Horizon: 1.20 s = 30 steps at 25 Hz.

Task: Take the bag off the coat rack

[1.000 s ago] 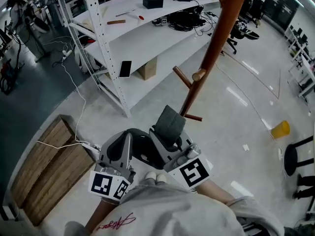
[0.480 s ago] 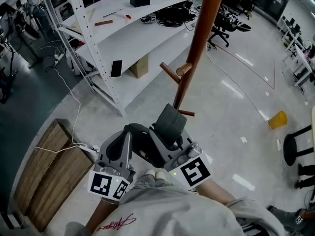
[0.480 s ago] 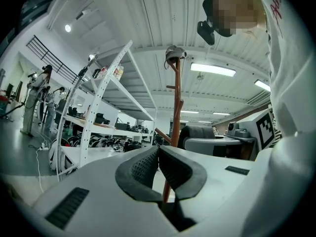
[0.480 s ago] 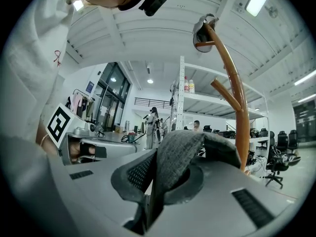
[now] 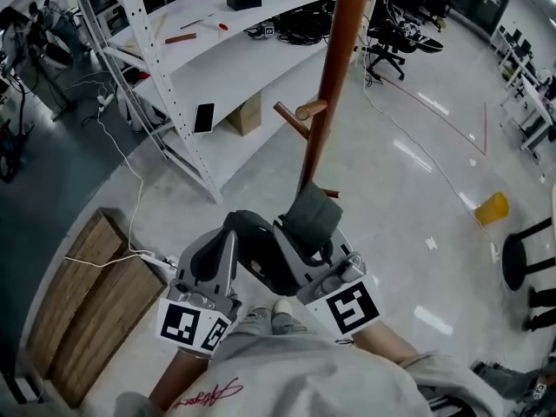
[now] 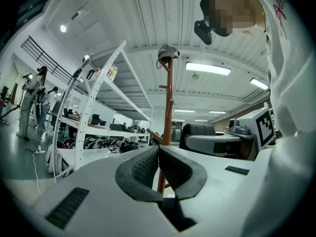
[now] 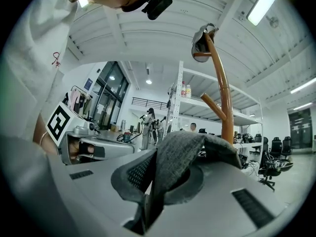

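Observation:
The brown wooden coat rack point(image 5: 334, 68) rises just beyond both grippers, with pegs low on its pole. My right gripper point(image 5: 294, 233) is shut on a grey felt piece point(image 5: 311, 217), apparently the bag, which folds over its pads point(image 7: 131, 174) in the right gripper view point(image 7: 192, 147). My left gripper point(image 5: 231, 234) is beside it on the left, shut with nothing between its pads point(image 6: 140, 167). In both gripper views the rack's pole point(image 6: 169, 107) point(image 7: 226, 107) carries a grey item at its top point(image 6: 168, 53) point(image 7: 201, 42). The right gripper also shows in the left gripper view point(image 6: 217, 139).
White metal shelving point(image 5: 174, 85) stands at the left with a phone point(image 5: 204, 117) on a low shelf and a cardboard box point(image 5: 246, 115) under it. A wooden pallet point(image 5: 78, 302) lies at lower left. A yellow cup point(image 5: 493, 208) and a black stool point(image 5: 526, 272) are at right.
The rack's pole has shifted left in the head view as the head turned. The right gripper with the grey felt has edged slightly up and right. The left gripper has barely moved.

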Tool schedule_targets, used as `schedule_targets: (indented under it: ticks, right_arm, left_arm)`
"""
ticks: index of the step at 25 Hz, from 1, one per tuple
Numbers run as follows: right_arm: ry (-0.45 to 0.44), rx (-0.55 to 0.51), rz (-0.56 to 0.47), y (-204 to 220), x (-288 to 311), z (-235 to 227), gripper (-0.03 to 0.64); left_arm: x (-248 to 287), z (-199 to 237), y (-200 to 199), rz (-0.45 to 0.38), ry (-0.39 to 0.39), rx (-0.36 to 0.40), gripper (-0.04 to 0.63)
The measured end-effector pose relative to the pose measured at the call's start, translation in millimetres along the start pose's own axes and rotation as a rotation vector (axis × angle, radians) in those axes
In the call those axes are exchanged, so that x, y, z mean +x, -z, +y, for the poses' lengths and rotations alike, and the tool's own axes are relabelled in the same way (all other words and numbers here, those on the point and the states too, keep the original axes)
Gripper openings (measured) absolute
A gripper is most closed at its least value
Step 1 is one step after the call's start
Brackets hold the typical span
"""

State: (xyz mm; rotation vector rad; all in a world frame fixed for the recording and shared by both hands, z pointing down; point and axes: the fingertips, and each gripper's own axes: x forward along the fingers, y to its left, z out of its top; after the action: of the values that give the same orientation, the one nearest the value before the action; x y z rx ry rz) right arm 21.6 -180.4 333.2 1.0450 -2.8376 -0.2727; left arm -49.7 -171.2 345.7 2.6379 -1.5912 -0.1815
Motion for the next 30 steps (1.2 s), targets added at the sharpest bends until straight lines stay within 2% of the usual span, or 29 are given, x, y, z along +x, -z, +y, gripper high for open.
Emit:
schedule_targets:
  ticks: [10, 24, 30]
  right_arm:
    - [0.06, -0.005, 0.033, -4, -21, 25, 0.037]
    - [0.226, 0.011, 0.029, -24, -61, 103, 0.037]
    - [0.245, 0.001, 0.01, -36, -67, 142, 0.037]
  left_arm:
    - [-25, -9, -10, -0.024, 0.063, 0.011, 0.018]
    - [-126, -22, -16, -0.03, 0.171, -0.017, 0.018]
    - [-160, -21, -16, -0.021, 0.197, -0.028, 0.018]
